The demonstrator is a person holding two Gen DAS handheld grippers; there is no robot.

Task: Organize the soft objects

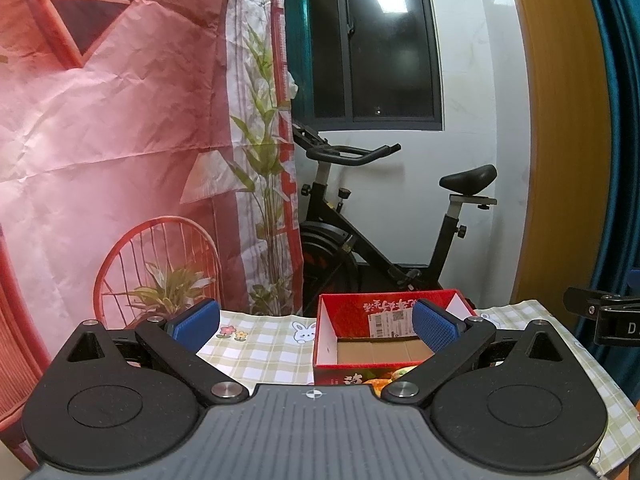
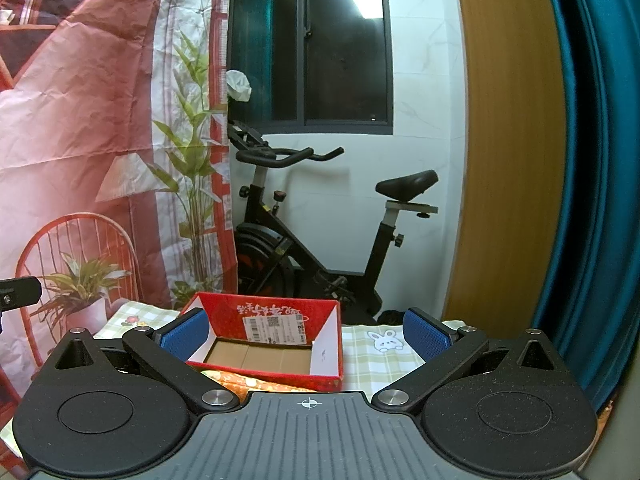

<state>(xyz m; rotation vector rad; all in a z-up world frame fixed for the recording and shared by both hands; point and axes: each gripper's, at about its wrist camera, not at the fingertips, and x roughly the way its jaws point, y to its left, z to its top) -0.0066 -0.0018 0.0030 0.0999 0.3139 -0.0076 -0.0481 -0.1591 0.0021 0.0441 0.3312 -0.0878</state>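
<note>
- Left gripper (image 1: 316, 326) jaws apart, holding nothing; right gripper (image 2: 304, 334) likewise.
- Red box (image 2: 280, 344) sits open and bare inside on checked tablecloth (image 2: 380, 356).
- No soft object clearly seen; orange patterned thing (image 2: 248, 384) by box's near wall, unidentifiable.
- Advice: tilt down, locate item, pinch mid-bulk.
</note>
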